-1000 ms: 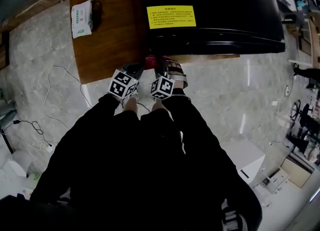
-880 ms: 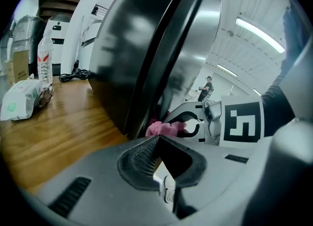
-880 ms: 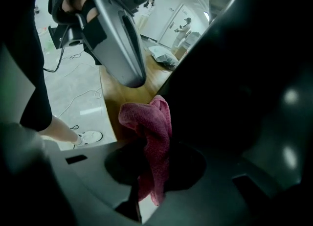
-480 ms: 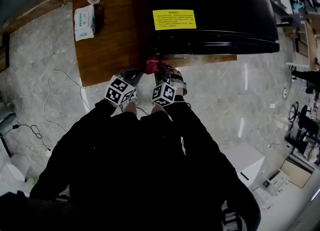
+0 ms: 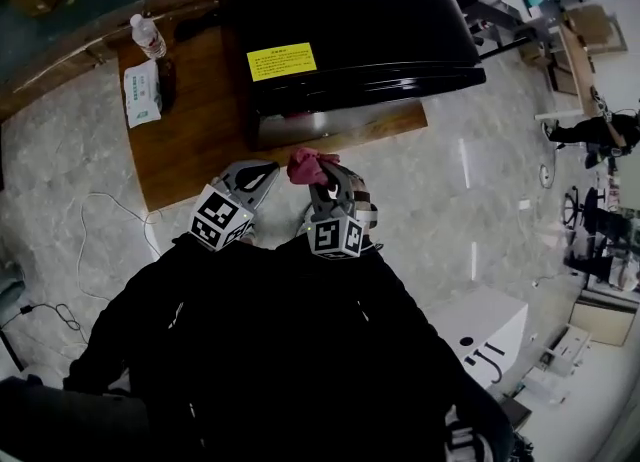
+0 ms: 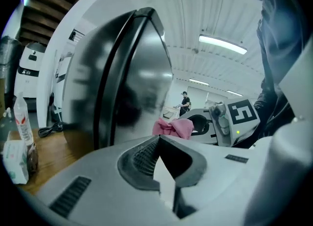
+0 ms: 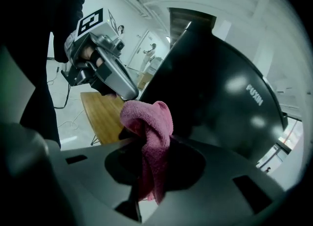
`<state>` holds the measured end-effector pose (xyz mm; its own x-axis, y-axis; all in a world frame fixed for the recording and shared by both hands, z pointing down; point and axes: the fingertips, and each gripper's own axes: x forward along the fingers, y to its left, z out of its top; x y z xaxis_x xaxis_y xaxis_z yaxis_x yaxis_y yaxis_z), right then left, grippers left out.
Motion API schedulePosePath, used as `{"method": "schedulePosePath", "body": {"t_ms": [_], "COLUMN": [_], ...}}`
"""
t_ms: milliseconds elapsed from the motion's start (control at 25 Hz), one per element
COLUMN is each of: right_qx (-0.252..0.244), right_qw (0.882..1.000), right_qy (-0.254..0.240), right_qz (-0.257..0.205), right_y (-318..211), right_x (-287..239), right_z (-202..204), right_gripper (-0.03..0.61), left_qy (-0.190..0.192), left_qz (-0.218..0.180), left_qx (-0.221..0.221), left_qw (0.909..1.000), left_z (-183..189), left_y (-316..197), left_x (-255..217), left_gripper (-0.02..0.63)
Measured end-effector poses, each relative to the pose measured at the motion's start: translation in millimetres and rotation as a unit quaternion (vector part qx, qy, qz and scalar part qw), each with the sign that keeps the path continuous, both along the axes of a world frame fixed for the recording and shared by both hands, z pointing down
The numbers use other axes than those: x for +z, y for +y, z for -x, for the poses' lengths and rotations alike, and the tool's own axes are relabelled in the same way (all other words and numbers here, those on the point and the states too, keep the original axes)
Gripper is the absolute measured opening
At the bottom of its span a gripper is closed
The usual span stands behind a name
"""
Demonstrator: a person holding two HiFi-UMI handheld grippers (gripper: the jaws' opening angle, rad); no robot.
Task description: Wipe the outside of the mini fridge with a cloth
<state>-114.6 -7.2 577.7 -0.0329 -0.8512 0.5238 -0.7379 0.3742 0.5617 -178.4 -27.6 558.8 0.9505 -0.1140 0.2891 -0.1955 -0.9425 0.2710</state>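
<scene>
A: What is the right gripper [image 7: 146,147] doing?

B: It is clenched on the cloth [image 7: 149,122]. The pink wad is pinched between the jaws, and its bunched top sticks out past the tips toward 12 o'clock.

A: And the left gripper [image 6: 157,141]?

B: Its jaws are closed tip to tip with nothing between them. In the head view it sits at 9 o'clock of the right one, just beside it, and both point toward 12.

A: Where is the fridge [image 5: 340,20] from there?

B: At 12 o'clock of both grippers, black and glossy, standing on a table [image 5: 190,145]. The cloth is near the fridge's front, over the table's near edge. I can't tell whether it touches the door.

A: Is there anything on the fridge?

B: A yellow label [image 5: 281,61] on top near the front edge, at 12 o'clock of the cloth.

A: And further out?

B: At 10 o'clock of the left gripper, on the table's far left, a tissue pack [image 5: 141,93] lies flat with a bottle [image 5: 148,36] upright just beyond it. A cable [image 5: 100,218] trails over the floor [image 5: 470,180] at 9 o'clock.
</scene>
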Motion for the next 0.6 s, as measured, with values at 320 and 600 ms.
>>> {"method": "schedulePosePath", "body": {"t_ms": [320,600], "right_qx": [0.047,0.046], "right_qw": [0.995,0.984], "right_qy": [-0.023,-0.003], "right_qz": [-0.081,-0.171], "right_y": [30.9,37.6], "right_x": [-73.3,-142.5], "right_z": [-75.9,-171.8], "right_gripper": [0.087,0.087], "left_qy": [0.04,0.073], "left_qz": [-0.037,-0.05], "left_qx": [0.011,-0.02], "left_qw": [0.9985,0.9958], "left_z": [-72.9,-159.8], "left_y": [26.5,50.1], "left_x": [-64.5,-118.2], "left_gripper": [0.006,0.006]}}
